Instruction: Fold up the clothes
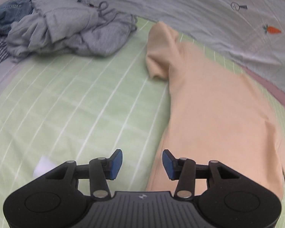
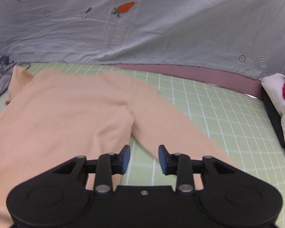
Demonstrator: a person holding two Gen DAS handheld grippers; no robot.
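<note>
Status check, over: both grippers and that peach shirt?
Left hand-held gripper open, empty. Right hand-held gripper open, empty. Peach shirt spread on green sheet, unfolded. Grey clothes pile clear.

The left wrist view looks forward and down along the left gripper (image 1: 142,164) from low over the green checked sheet (image 1: 66,104), facing the far grey clothes pile (image 1: 66,32), with the peach shirt (image 1: 214,114) at its right. The right wrist view sits just as low behind the right gripper (image 2: 144,159), facing the far carrot-print duvet (image 2: 142,34). Both share shirt, sheet and duvet.
</note>
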